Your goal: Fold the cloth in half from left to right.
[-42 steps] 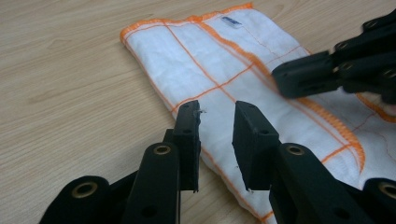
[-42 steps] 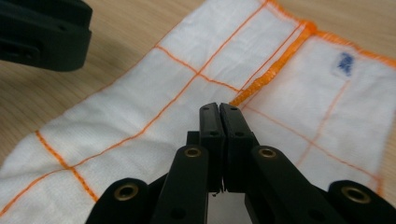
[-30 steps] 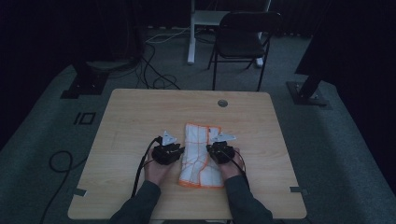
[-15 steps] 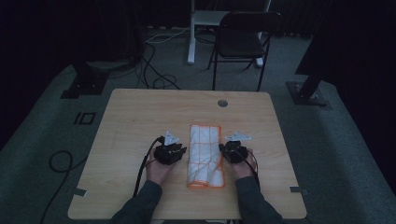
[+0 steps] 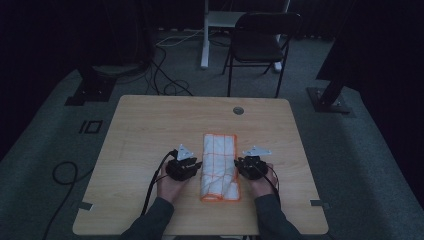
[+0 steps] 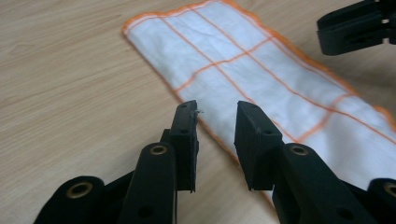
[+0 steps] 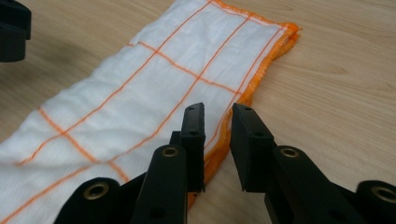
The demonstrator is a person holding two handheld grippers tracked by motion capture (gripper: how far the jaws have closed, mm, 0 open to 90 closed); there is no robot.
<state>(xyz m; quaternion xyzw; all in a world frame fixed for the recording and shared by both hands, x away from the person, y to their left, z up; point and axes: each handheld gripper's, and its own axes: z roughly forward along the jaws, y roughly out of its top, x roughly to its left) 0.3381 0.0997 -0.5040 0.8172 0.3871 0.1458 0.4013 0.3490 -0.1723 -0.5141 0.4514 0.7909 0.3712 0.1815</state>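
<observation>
I'm hovering both tongs, left (image 5: 196,165) and right (image 5: 239,165), part-open and holding nothing; the right jaws have just been opening. Folded cloth (image 5: 219,165) lying centre frame between them. Risk: a jaw snagging the orange hem, unfolding it.

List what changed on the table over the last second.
The cloth went from a wider, half-folded sheet to a narrow strip. The right gripper, then over it, drew off to its right edge, its jaws just opening, nothing between them. The left gripper and table stayed put.
</observation>
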